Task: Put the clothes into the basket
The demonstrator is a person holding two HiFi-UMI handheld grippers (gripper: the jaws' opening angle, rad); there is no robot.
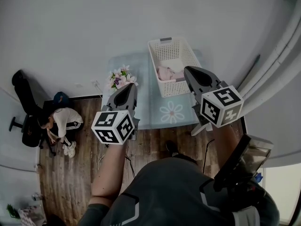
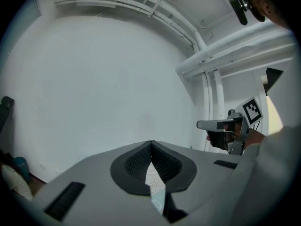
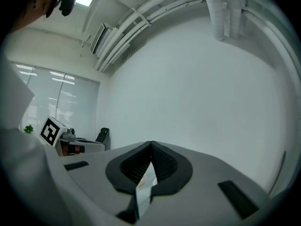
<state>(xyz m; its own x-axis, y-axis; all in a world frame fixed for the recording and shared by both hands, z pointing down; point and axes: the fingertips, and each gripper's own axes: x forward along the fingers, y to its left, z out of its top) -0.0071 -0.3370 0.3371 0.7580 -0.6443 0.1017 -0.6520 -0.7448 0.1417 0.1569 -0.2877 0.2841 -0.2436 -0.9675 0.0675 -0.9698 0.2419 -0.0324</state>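
A white slatted basket stands on a table covered with a pale blue cloth. Pink clothes lie inside the basket. Both grippers are raised well above the table and hold nothing. My left gripper hangs over the table's left part with its jaws together. My right gripper sits over the basket's right edge, also shut. In the left gripper view the jaw tips meet against a bare white wall, and the right gripper shows at the right. The right gripper view has its jaws closed too.
A vase of flowers stands at the table's left corner. A person sits on the wooden floor at left, next to a black chair. White pipes run along the wall at right.
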